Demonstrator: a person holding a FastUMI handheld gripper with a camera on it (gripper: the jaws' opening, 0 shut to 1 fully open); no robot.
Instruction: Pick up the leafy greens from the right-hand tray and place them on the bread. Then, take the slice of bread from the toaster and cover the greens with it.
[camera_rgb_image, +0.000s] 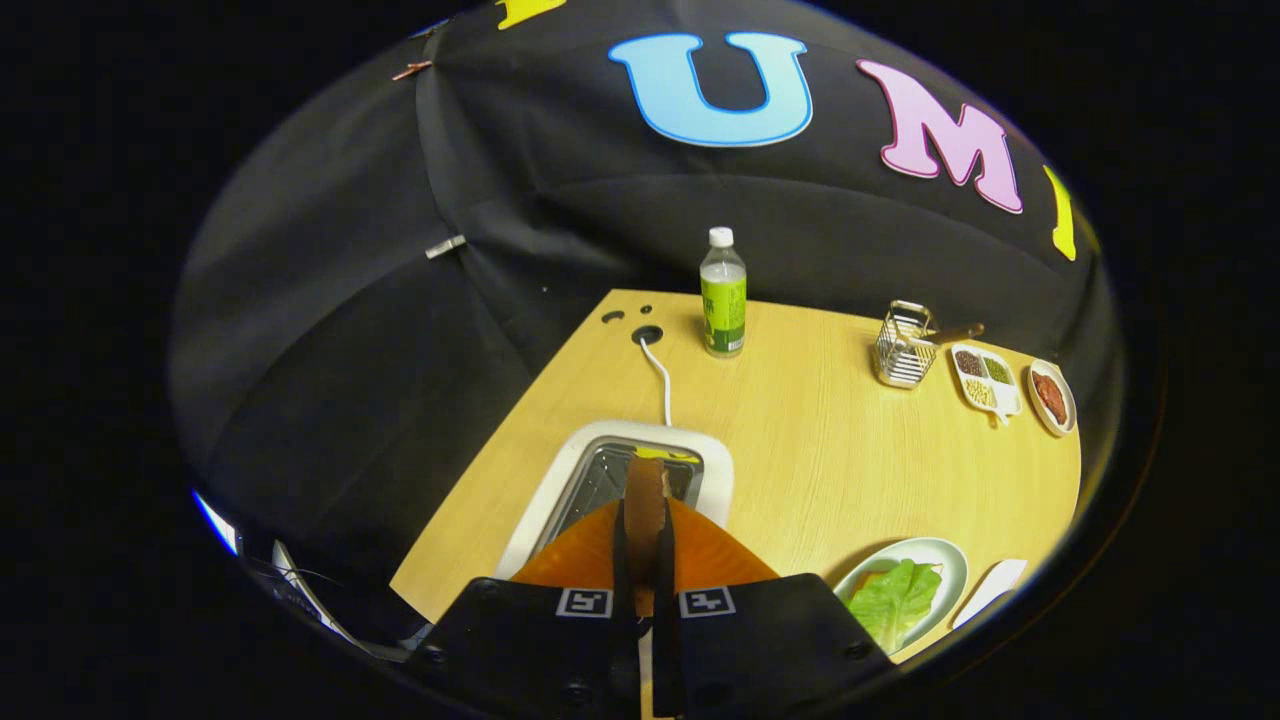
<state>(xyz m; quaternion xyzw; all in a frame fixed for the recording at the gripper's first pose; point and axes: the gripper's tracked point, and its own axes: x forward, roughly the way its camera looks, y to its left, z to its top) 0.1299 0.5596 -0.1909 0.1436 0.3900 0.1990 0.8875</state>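
The jaws were drawn nearly together on a slice of bread, which stood on edge between the two orange fingers, both pressing its faces, so the bread was gripped upright just above the toaster. The toaster, white with a metal-lined slot, sat on the wooden bench directly beyond the fingers, and a white cord ran from its far end to a round hole near the bench's far edge. Each black finger block carried a small square black-and-white marker, but these were patterns, not words. A clear bottle with a white cap and a green label stood at the far side of the bench; the printing on that label was too small to make out. To the near right of the jaws lay a pale oval plate holding the leafy greens, which rested over something brownish at the plate's left side, likely the other bread, though only a sliver showed. A white tray sat just right of that plate, partly cut off. At the far right stood a wire basket with a wooden-handled tool, then a divided dish of small dark, green and pale grains, and a small dish of something reddish-brown.
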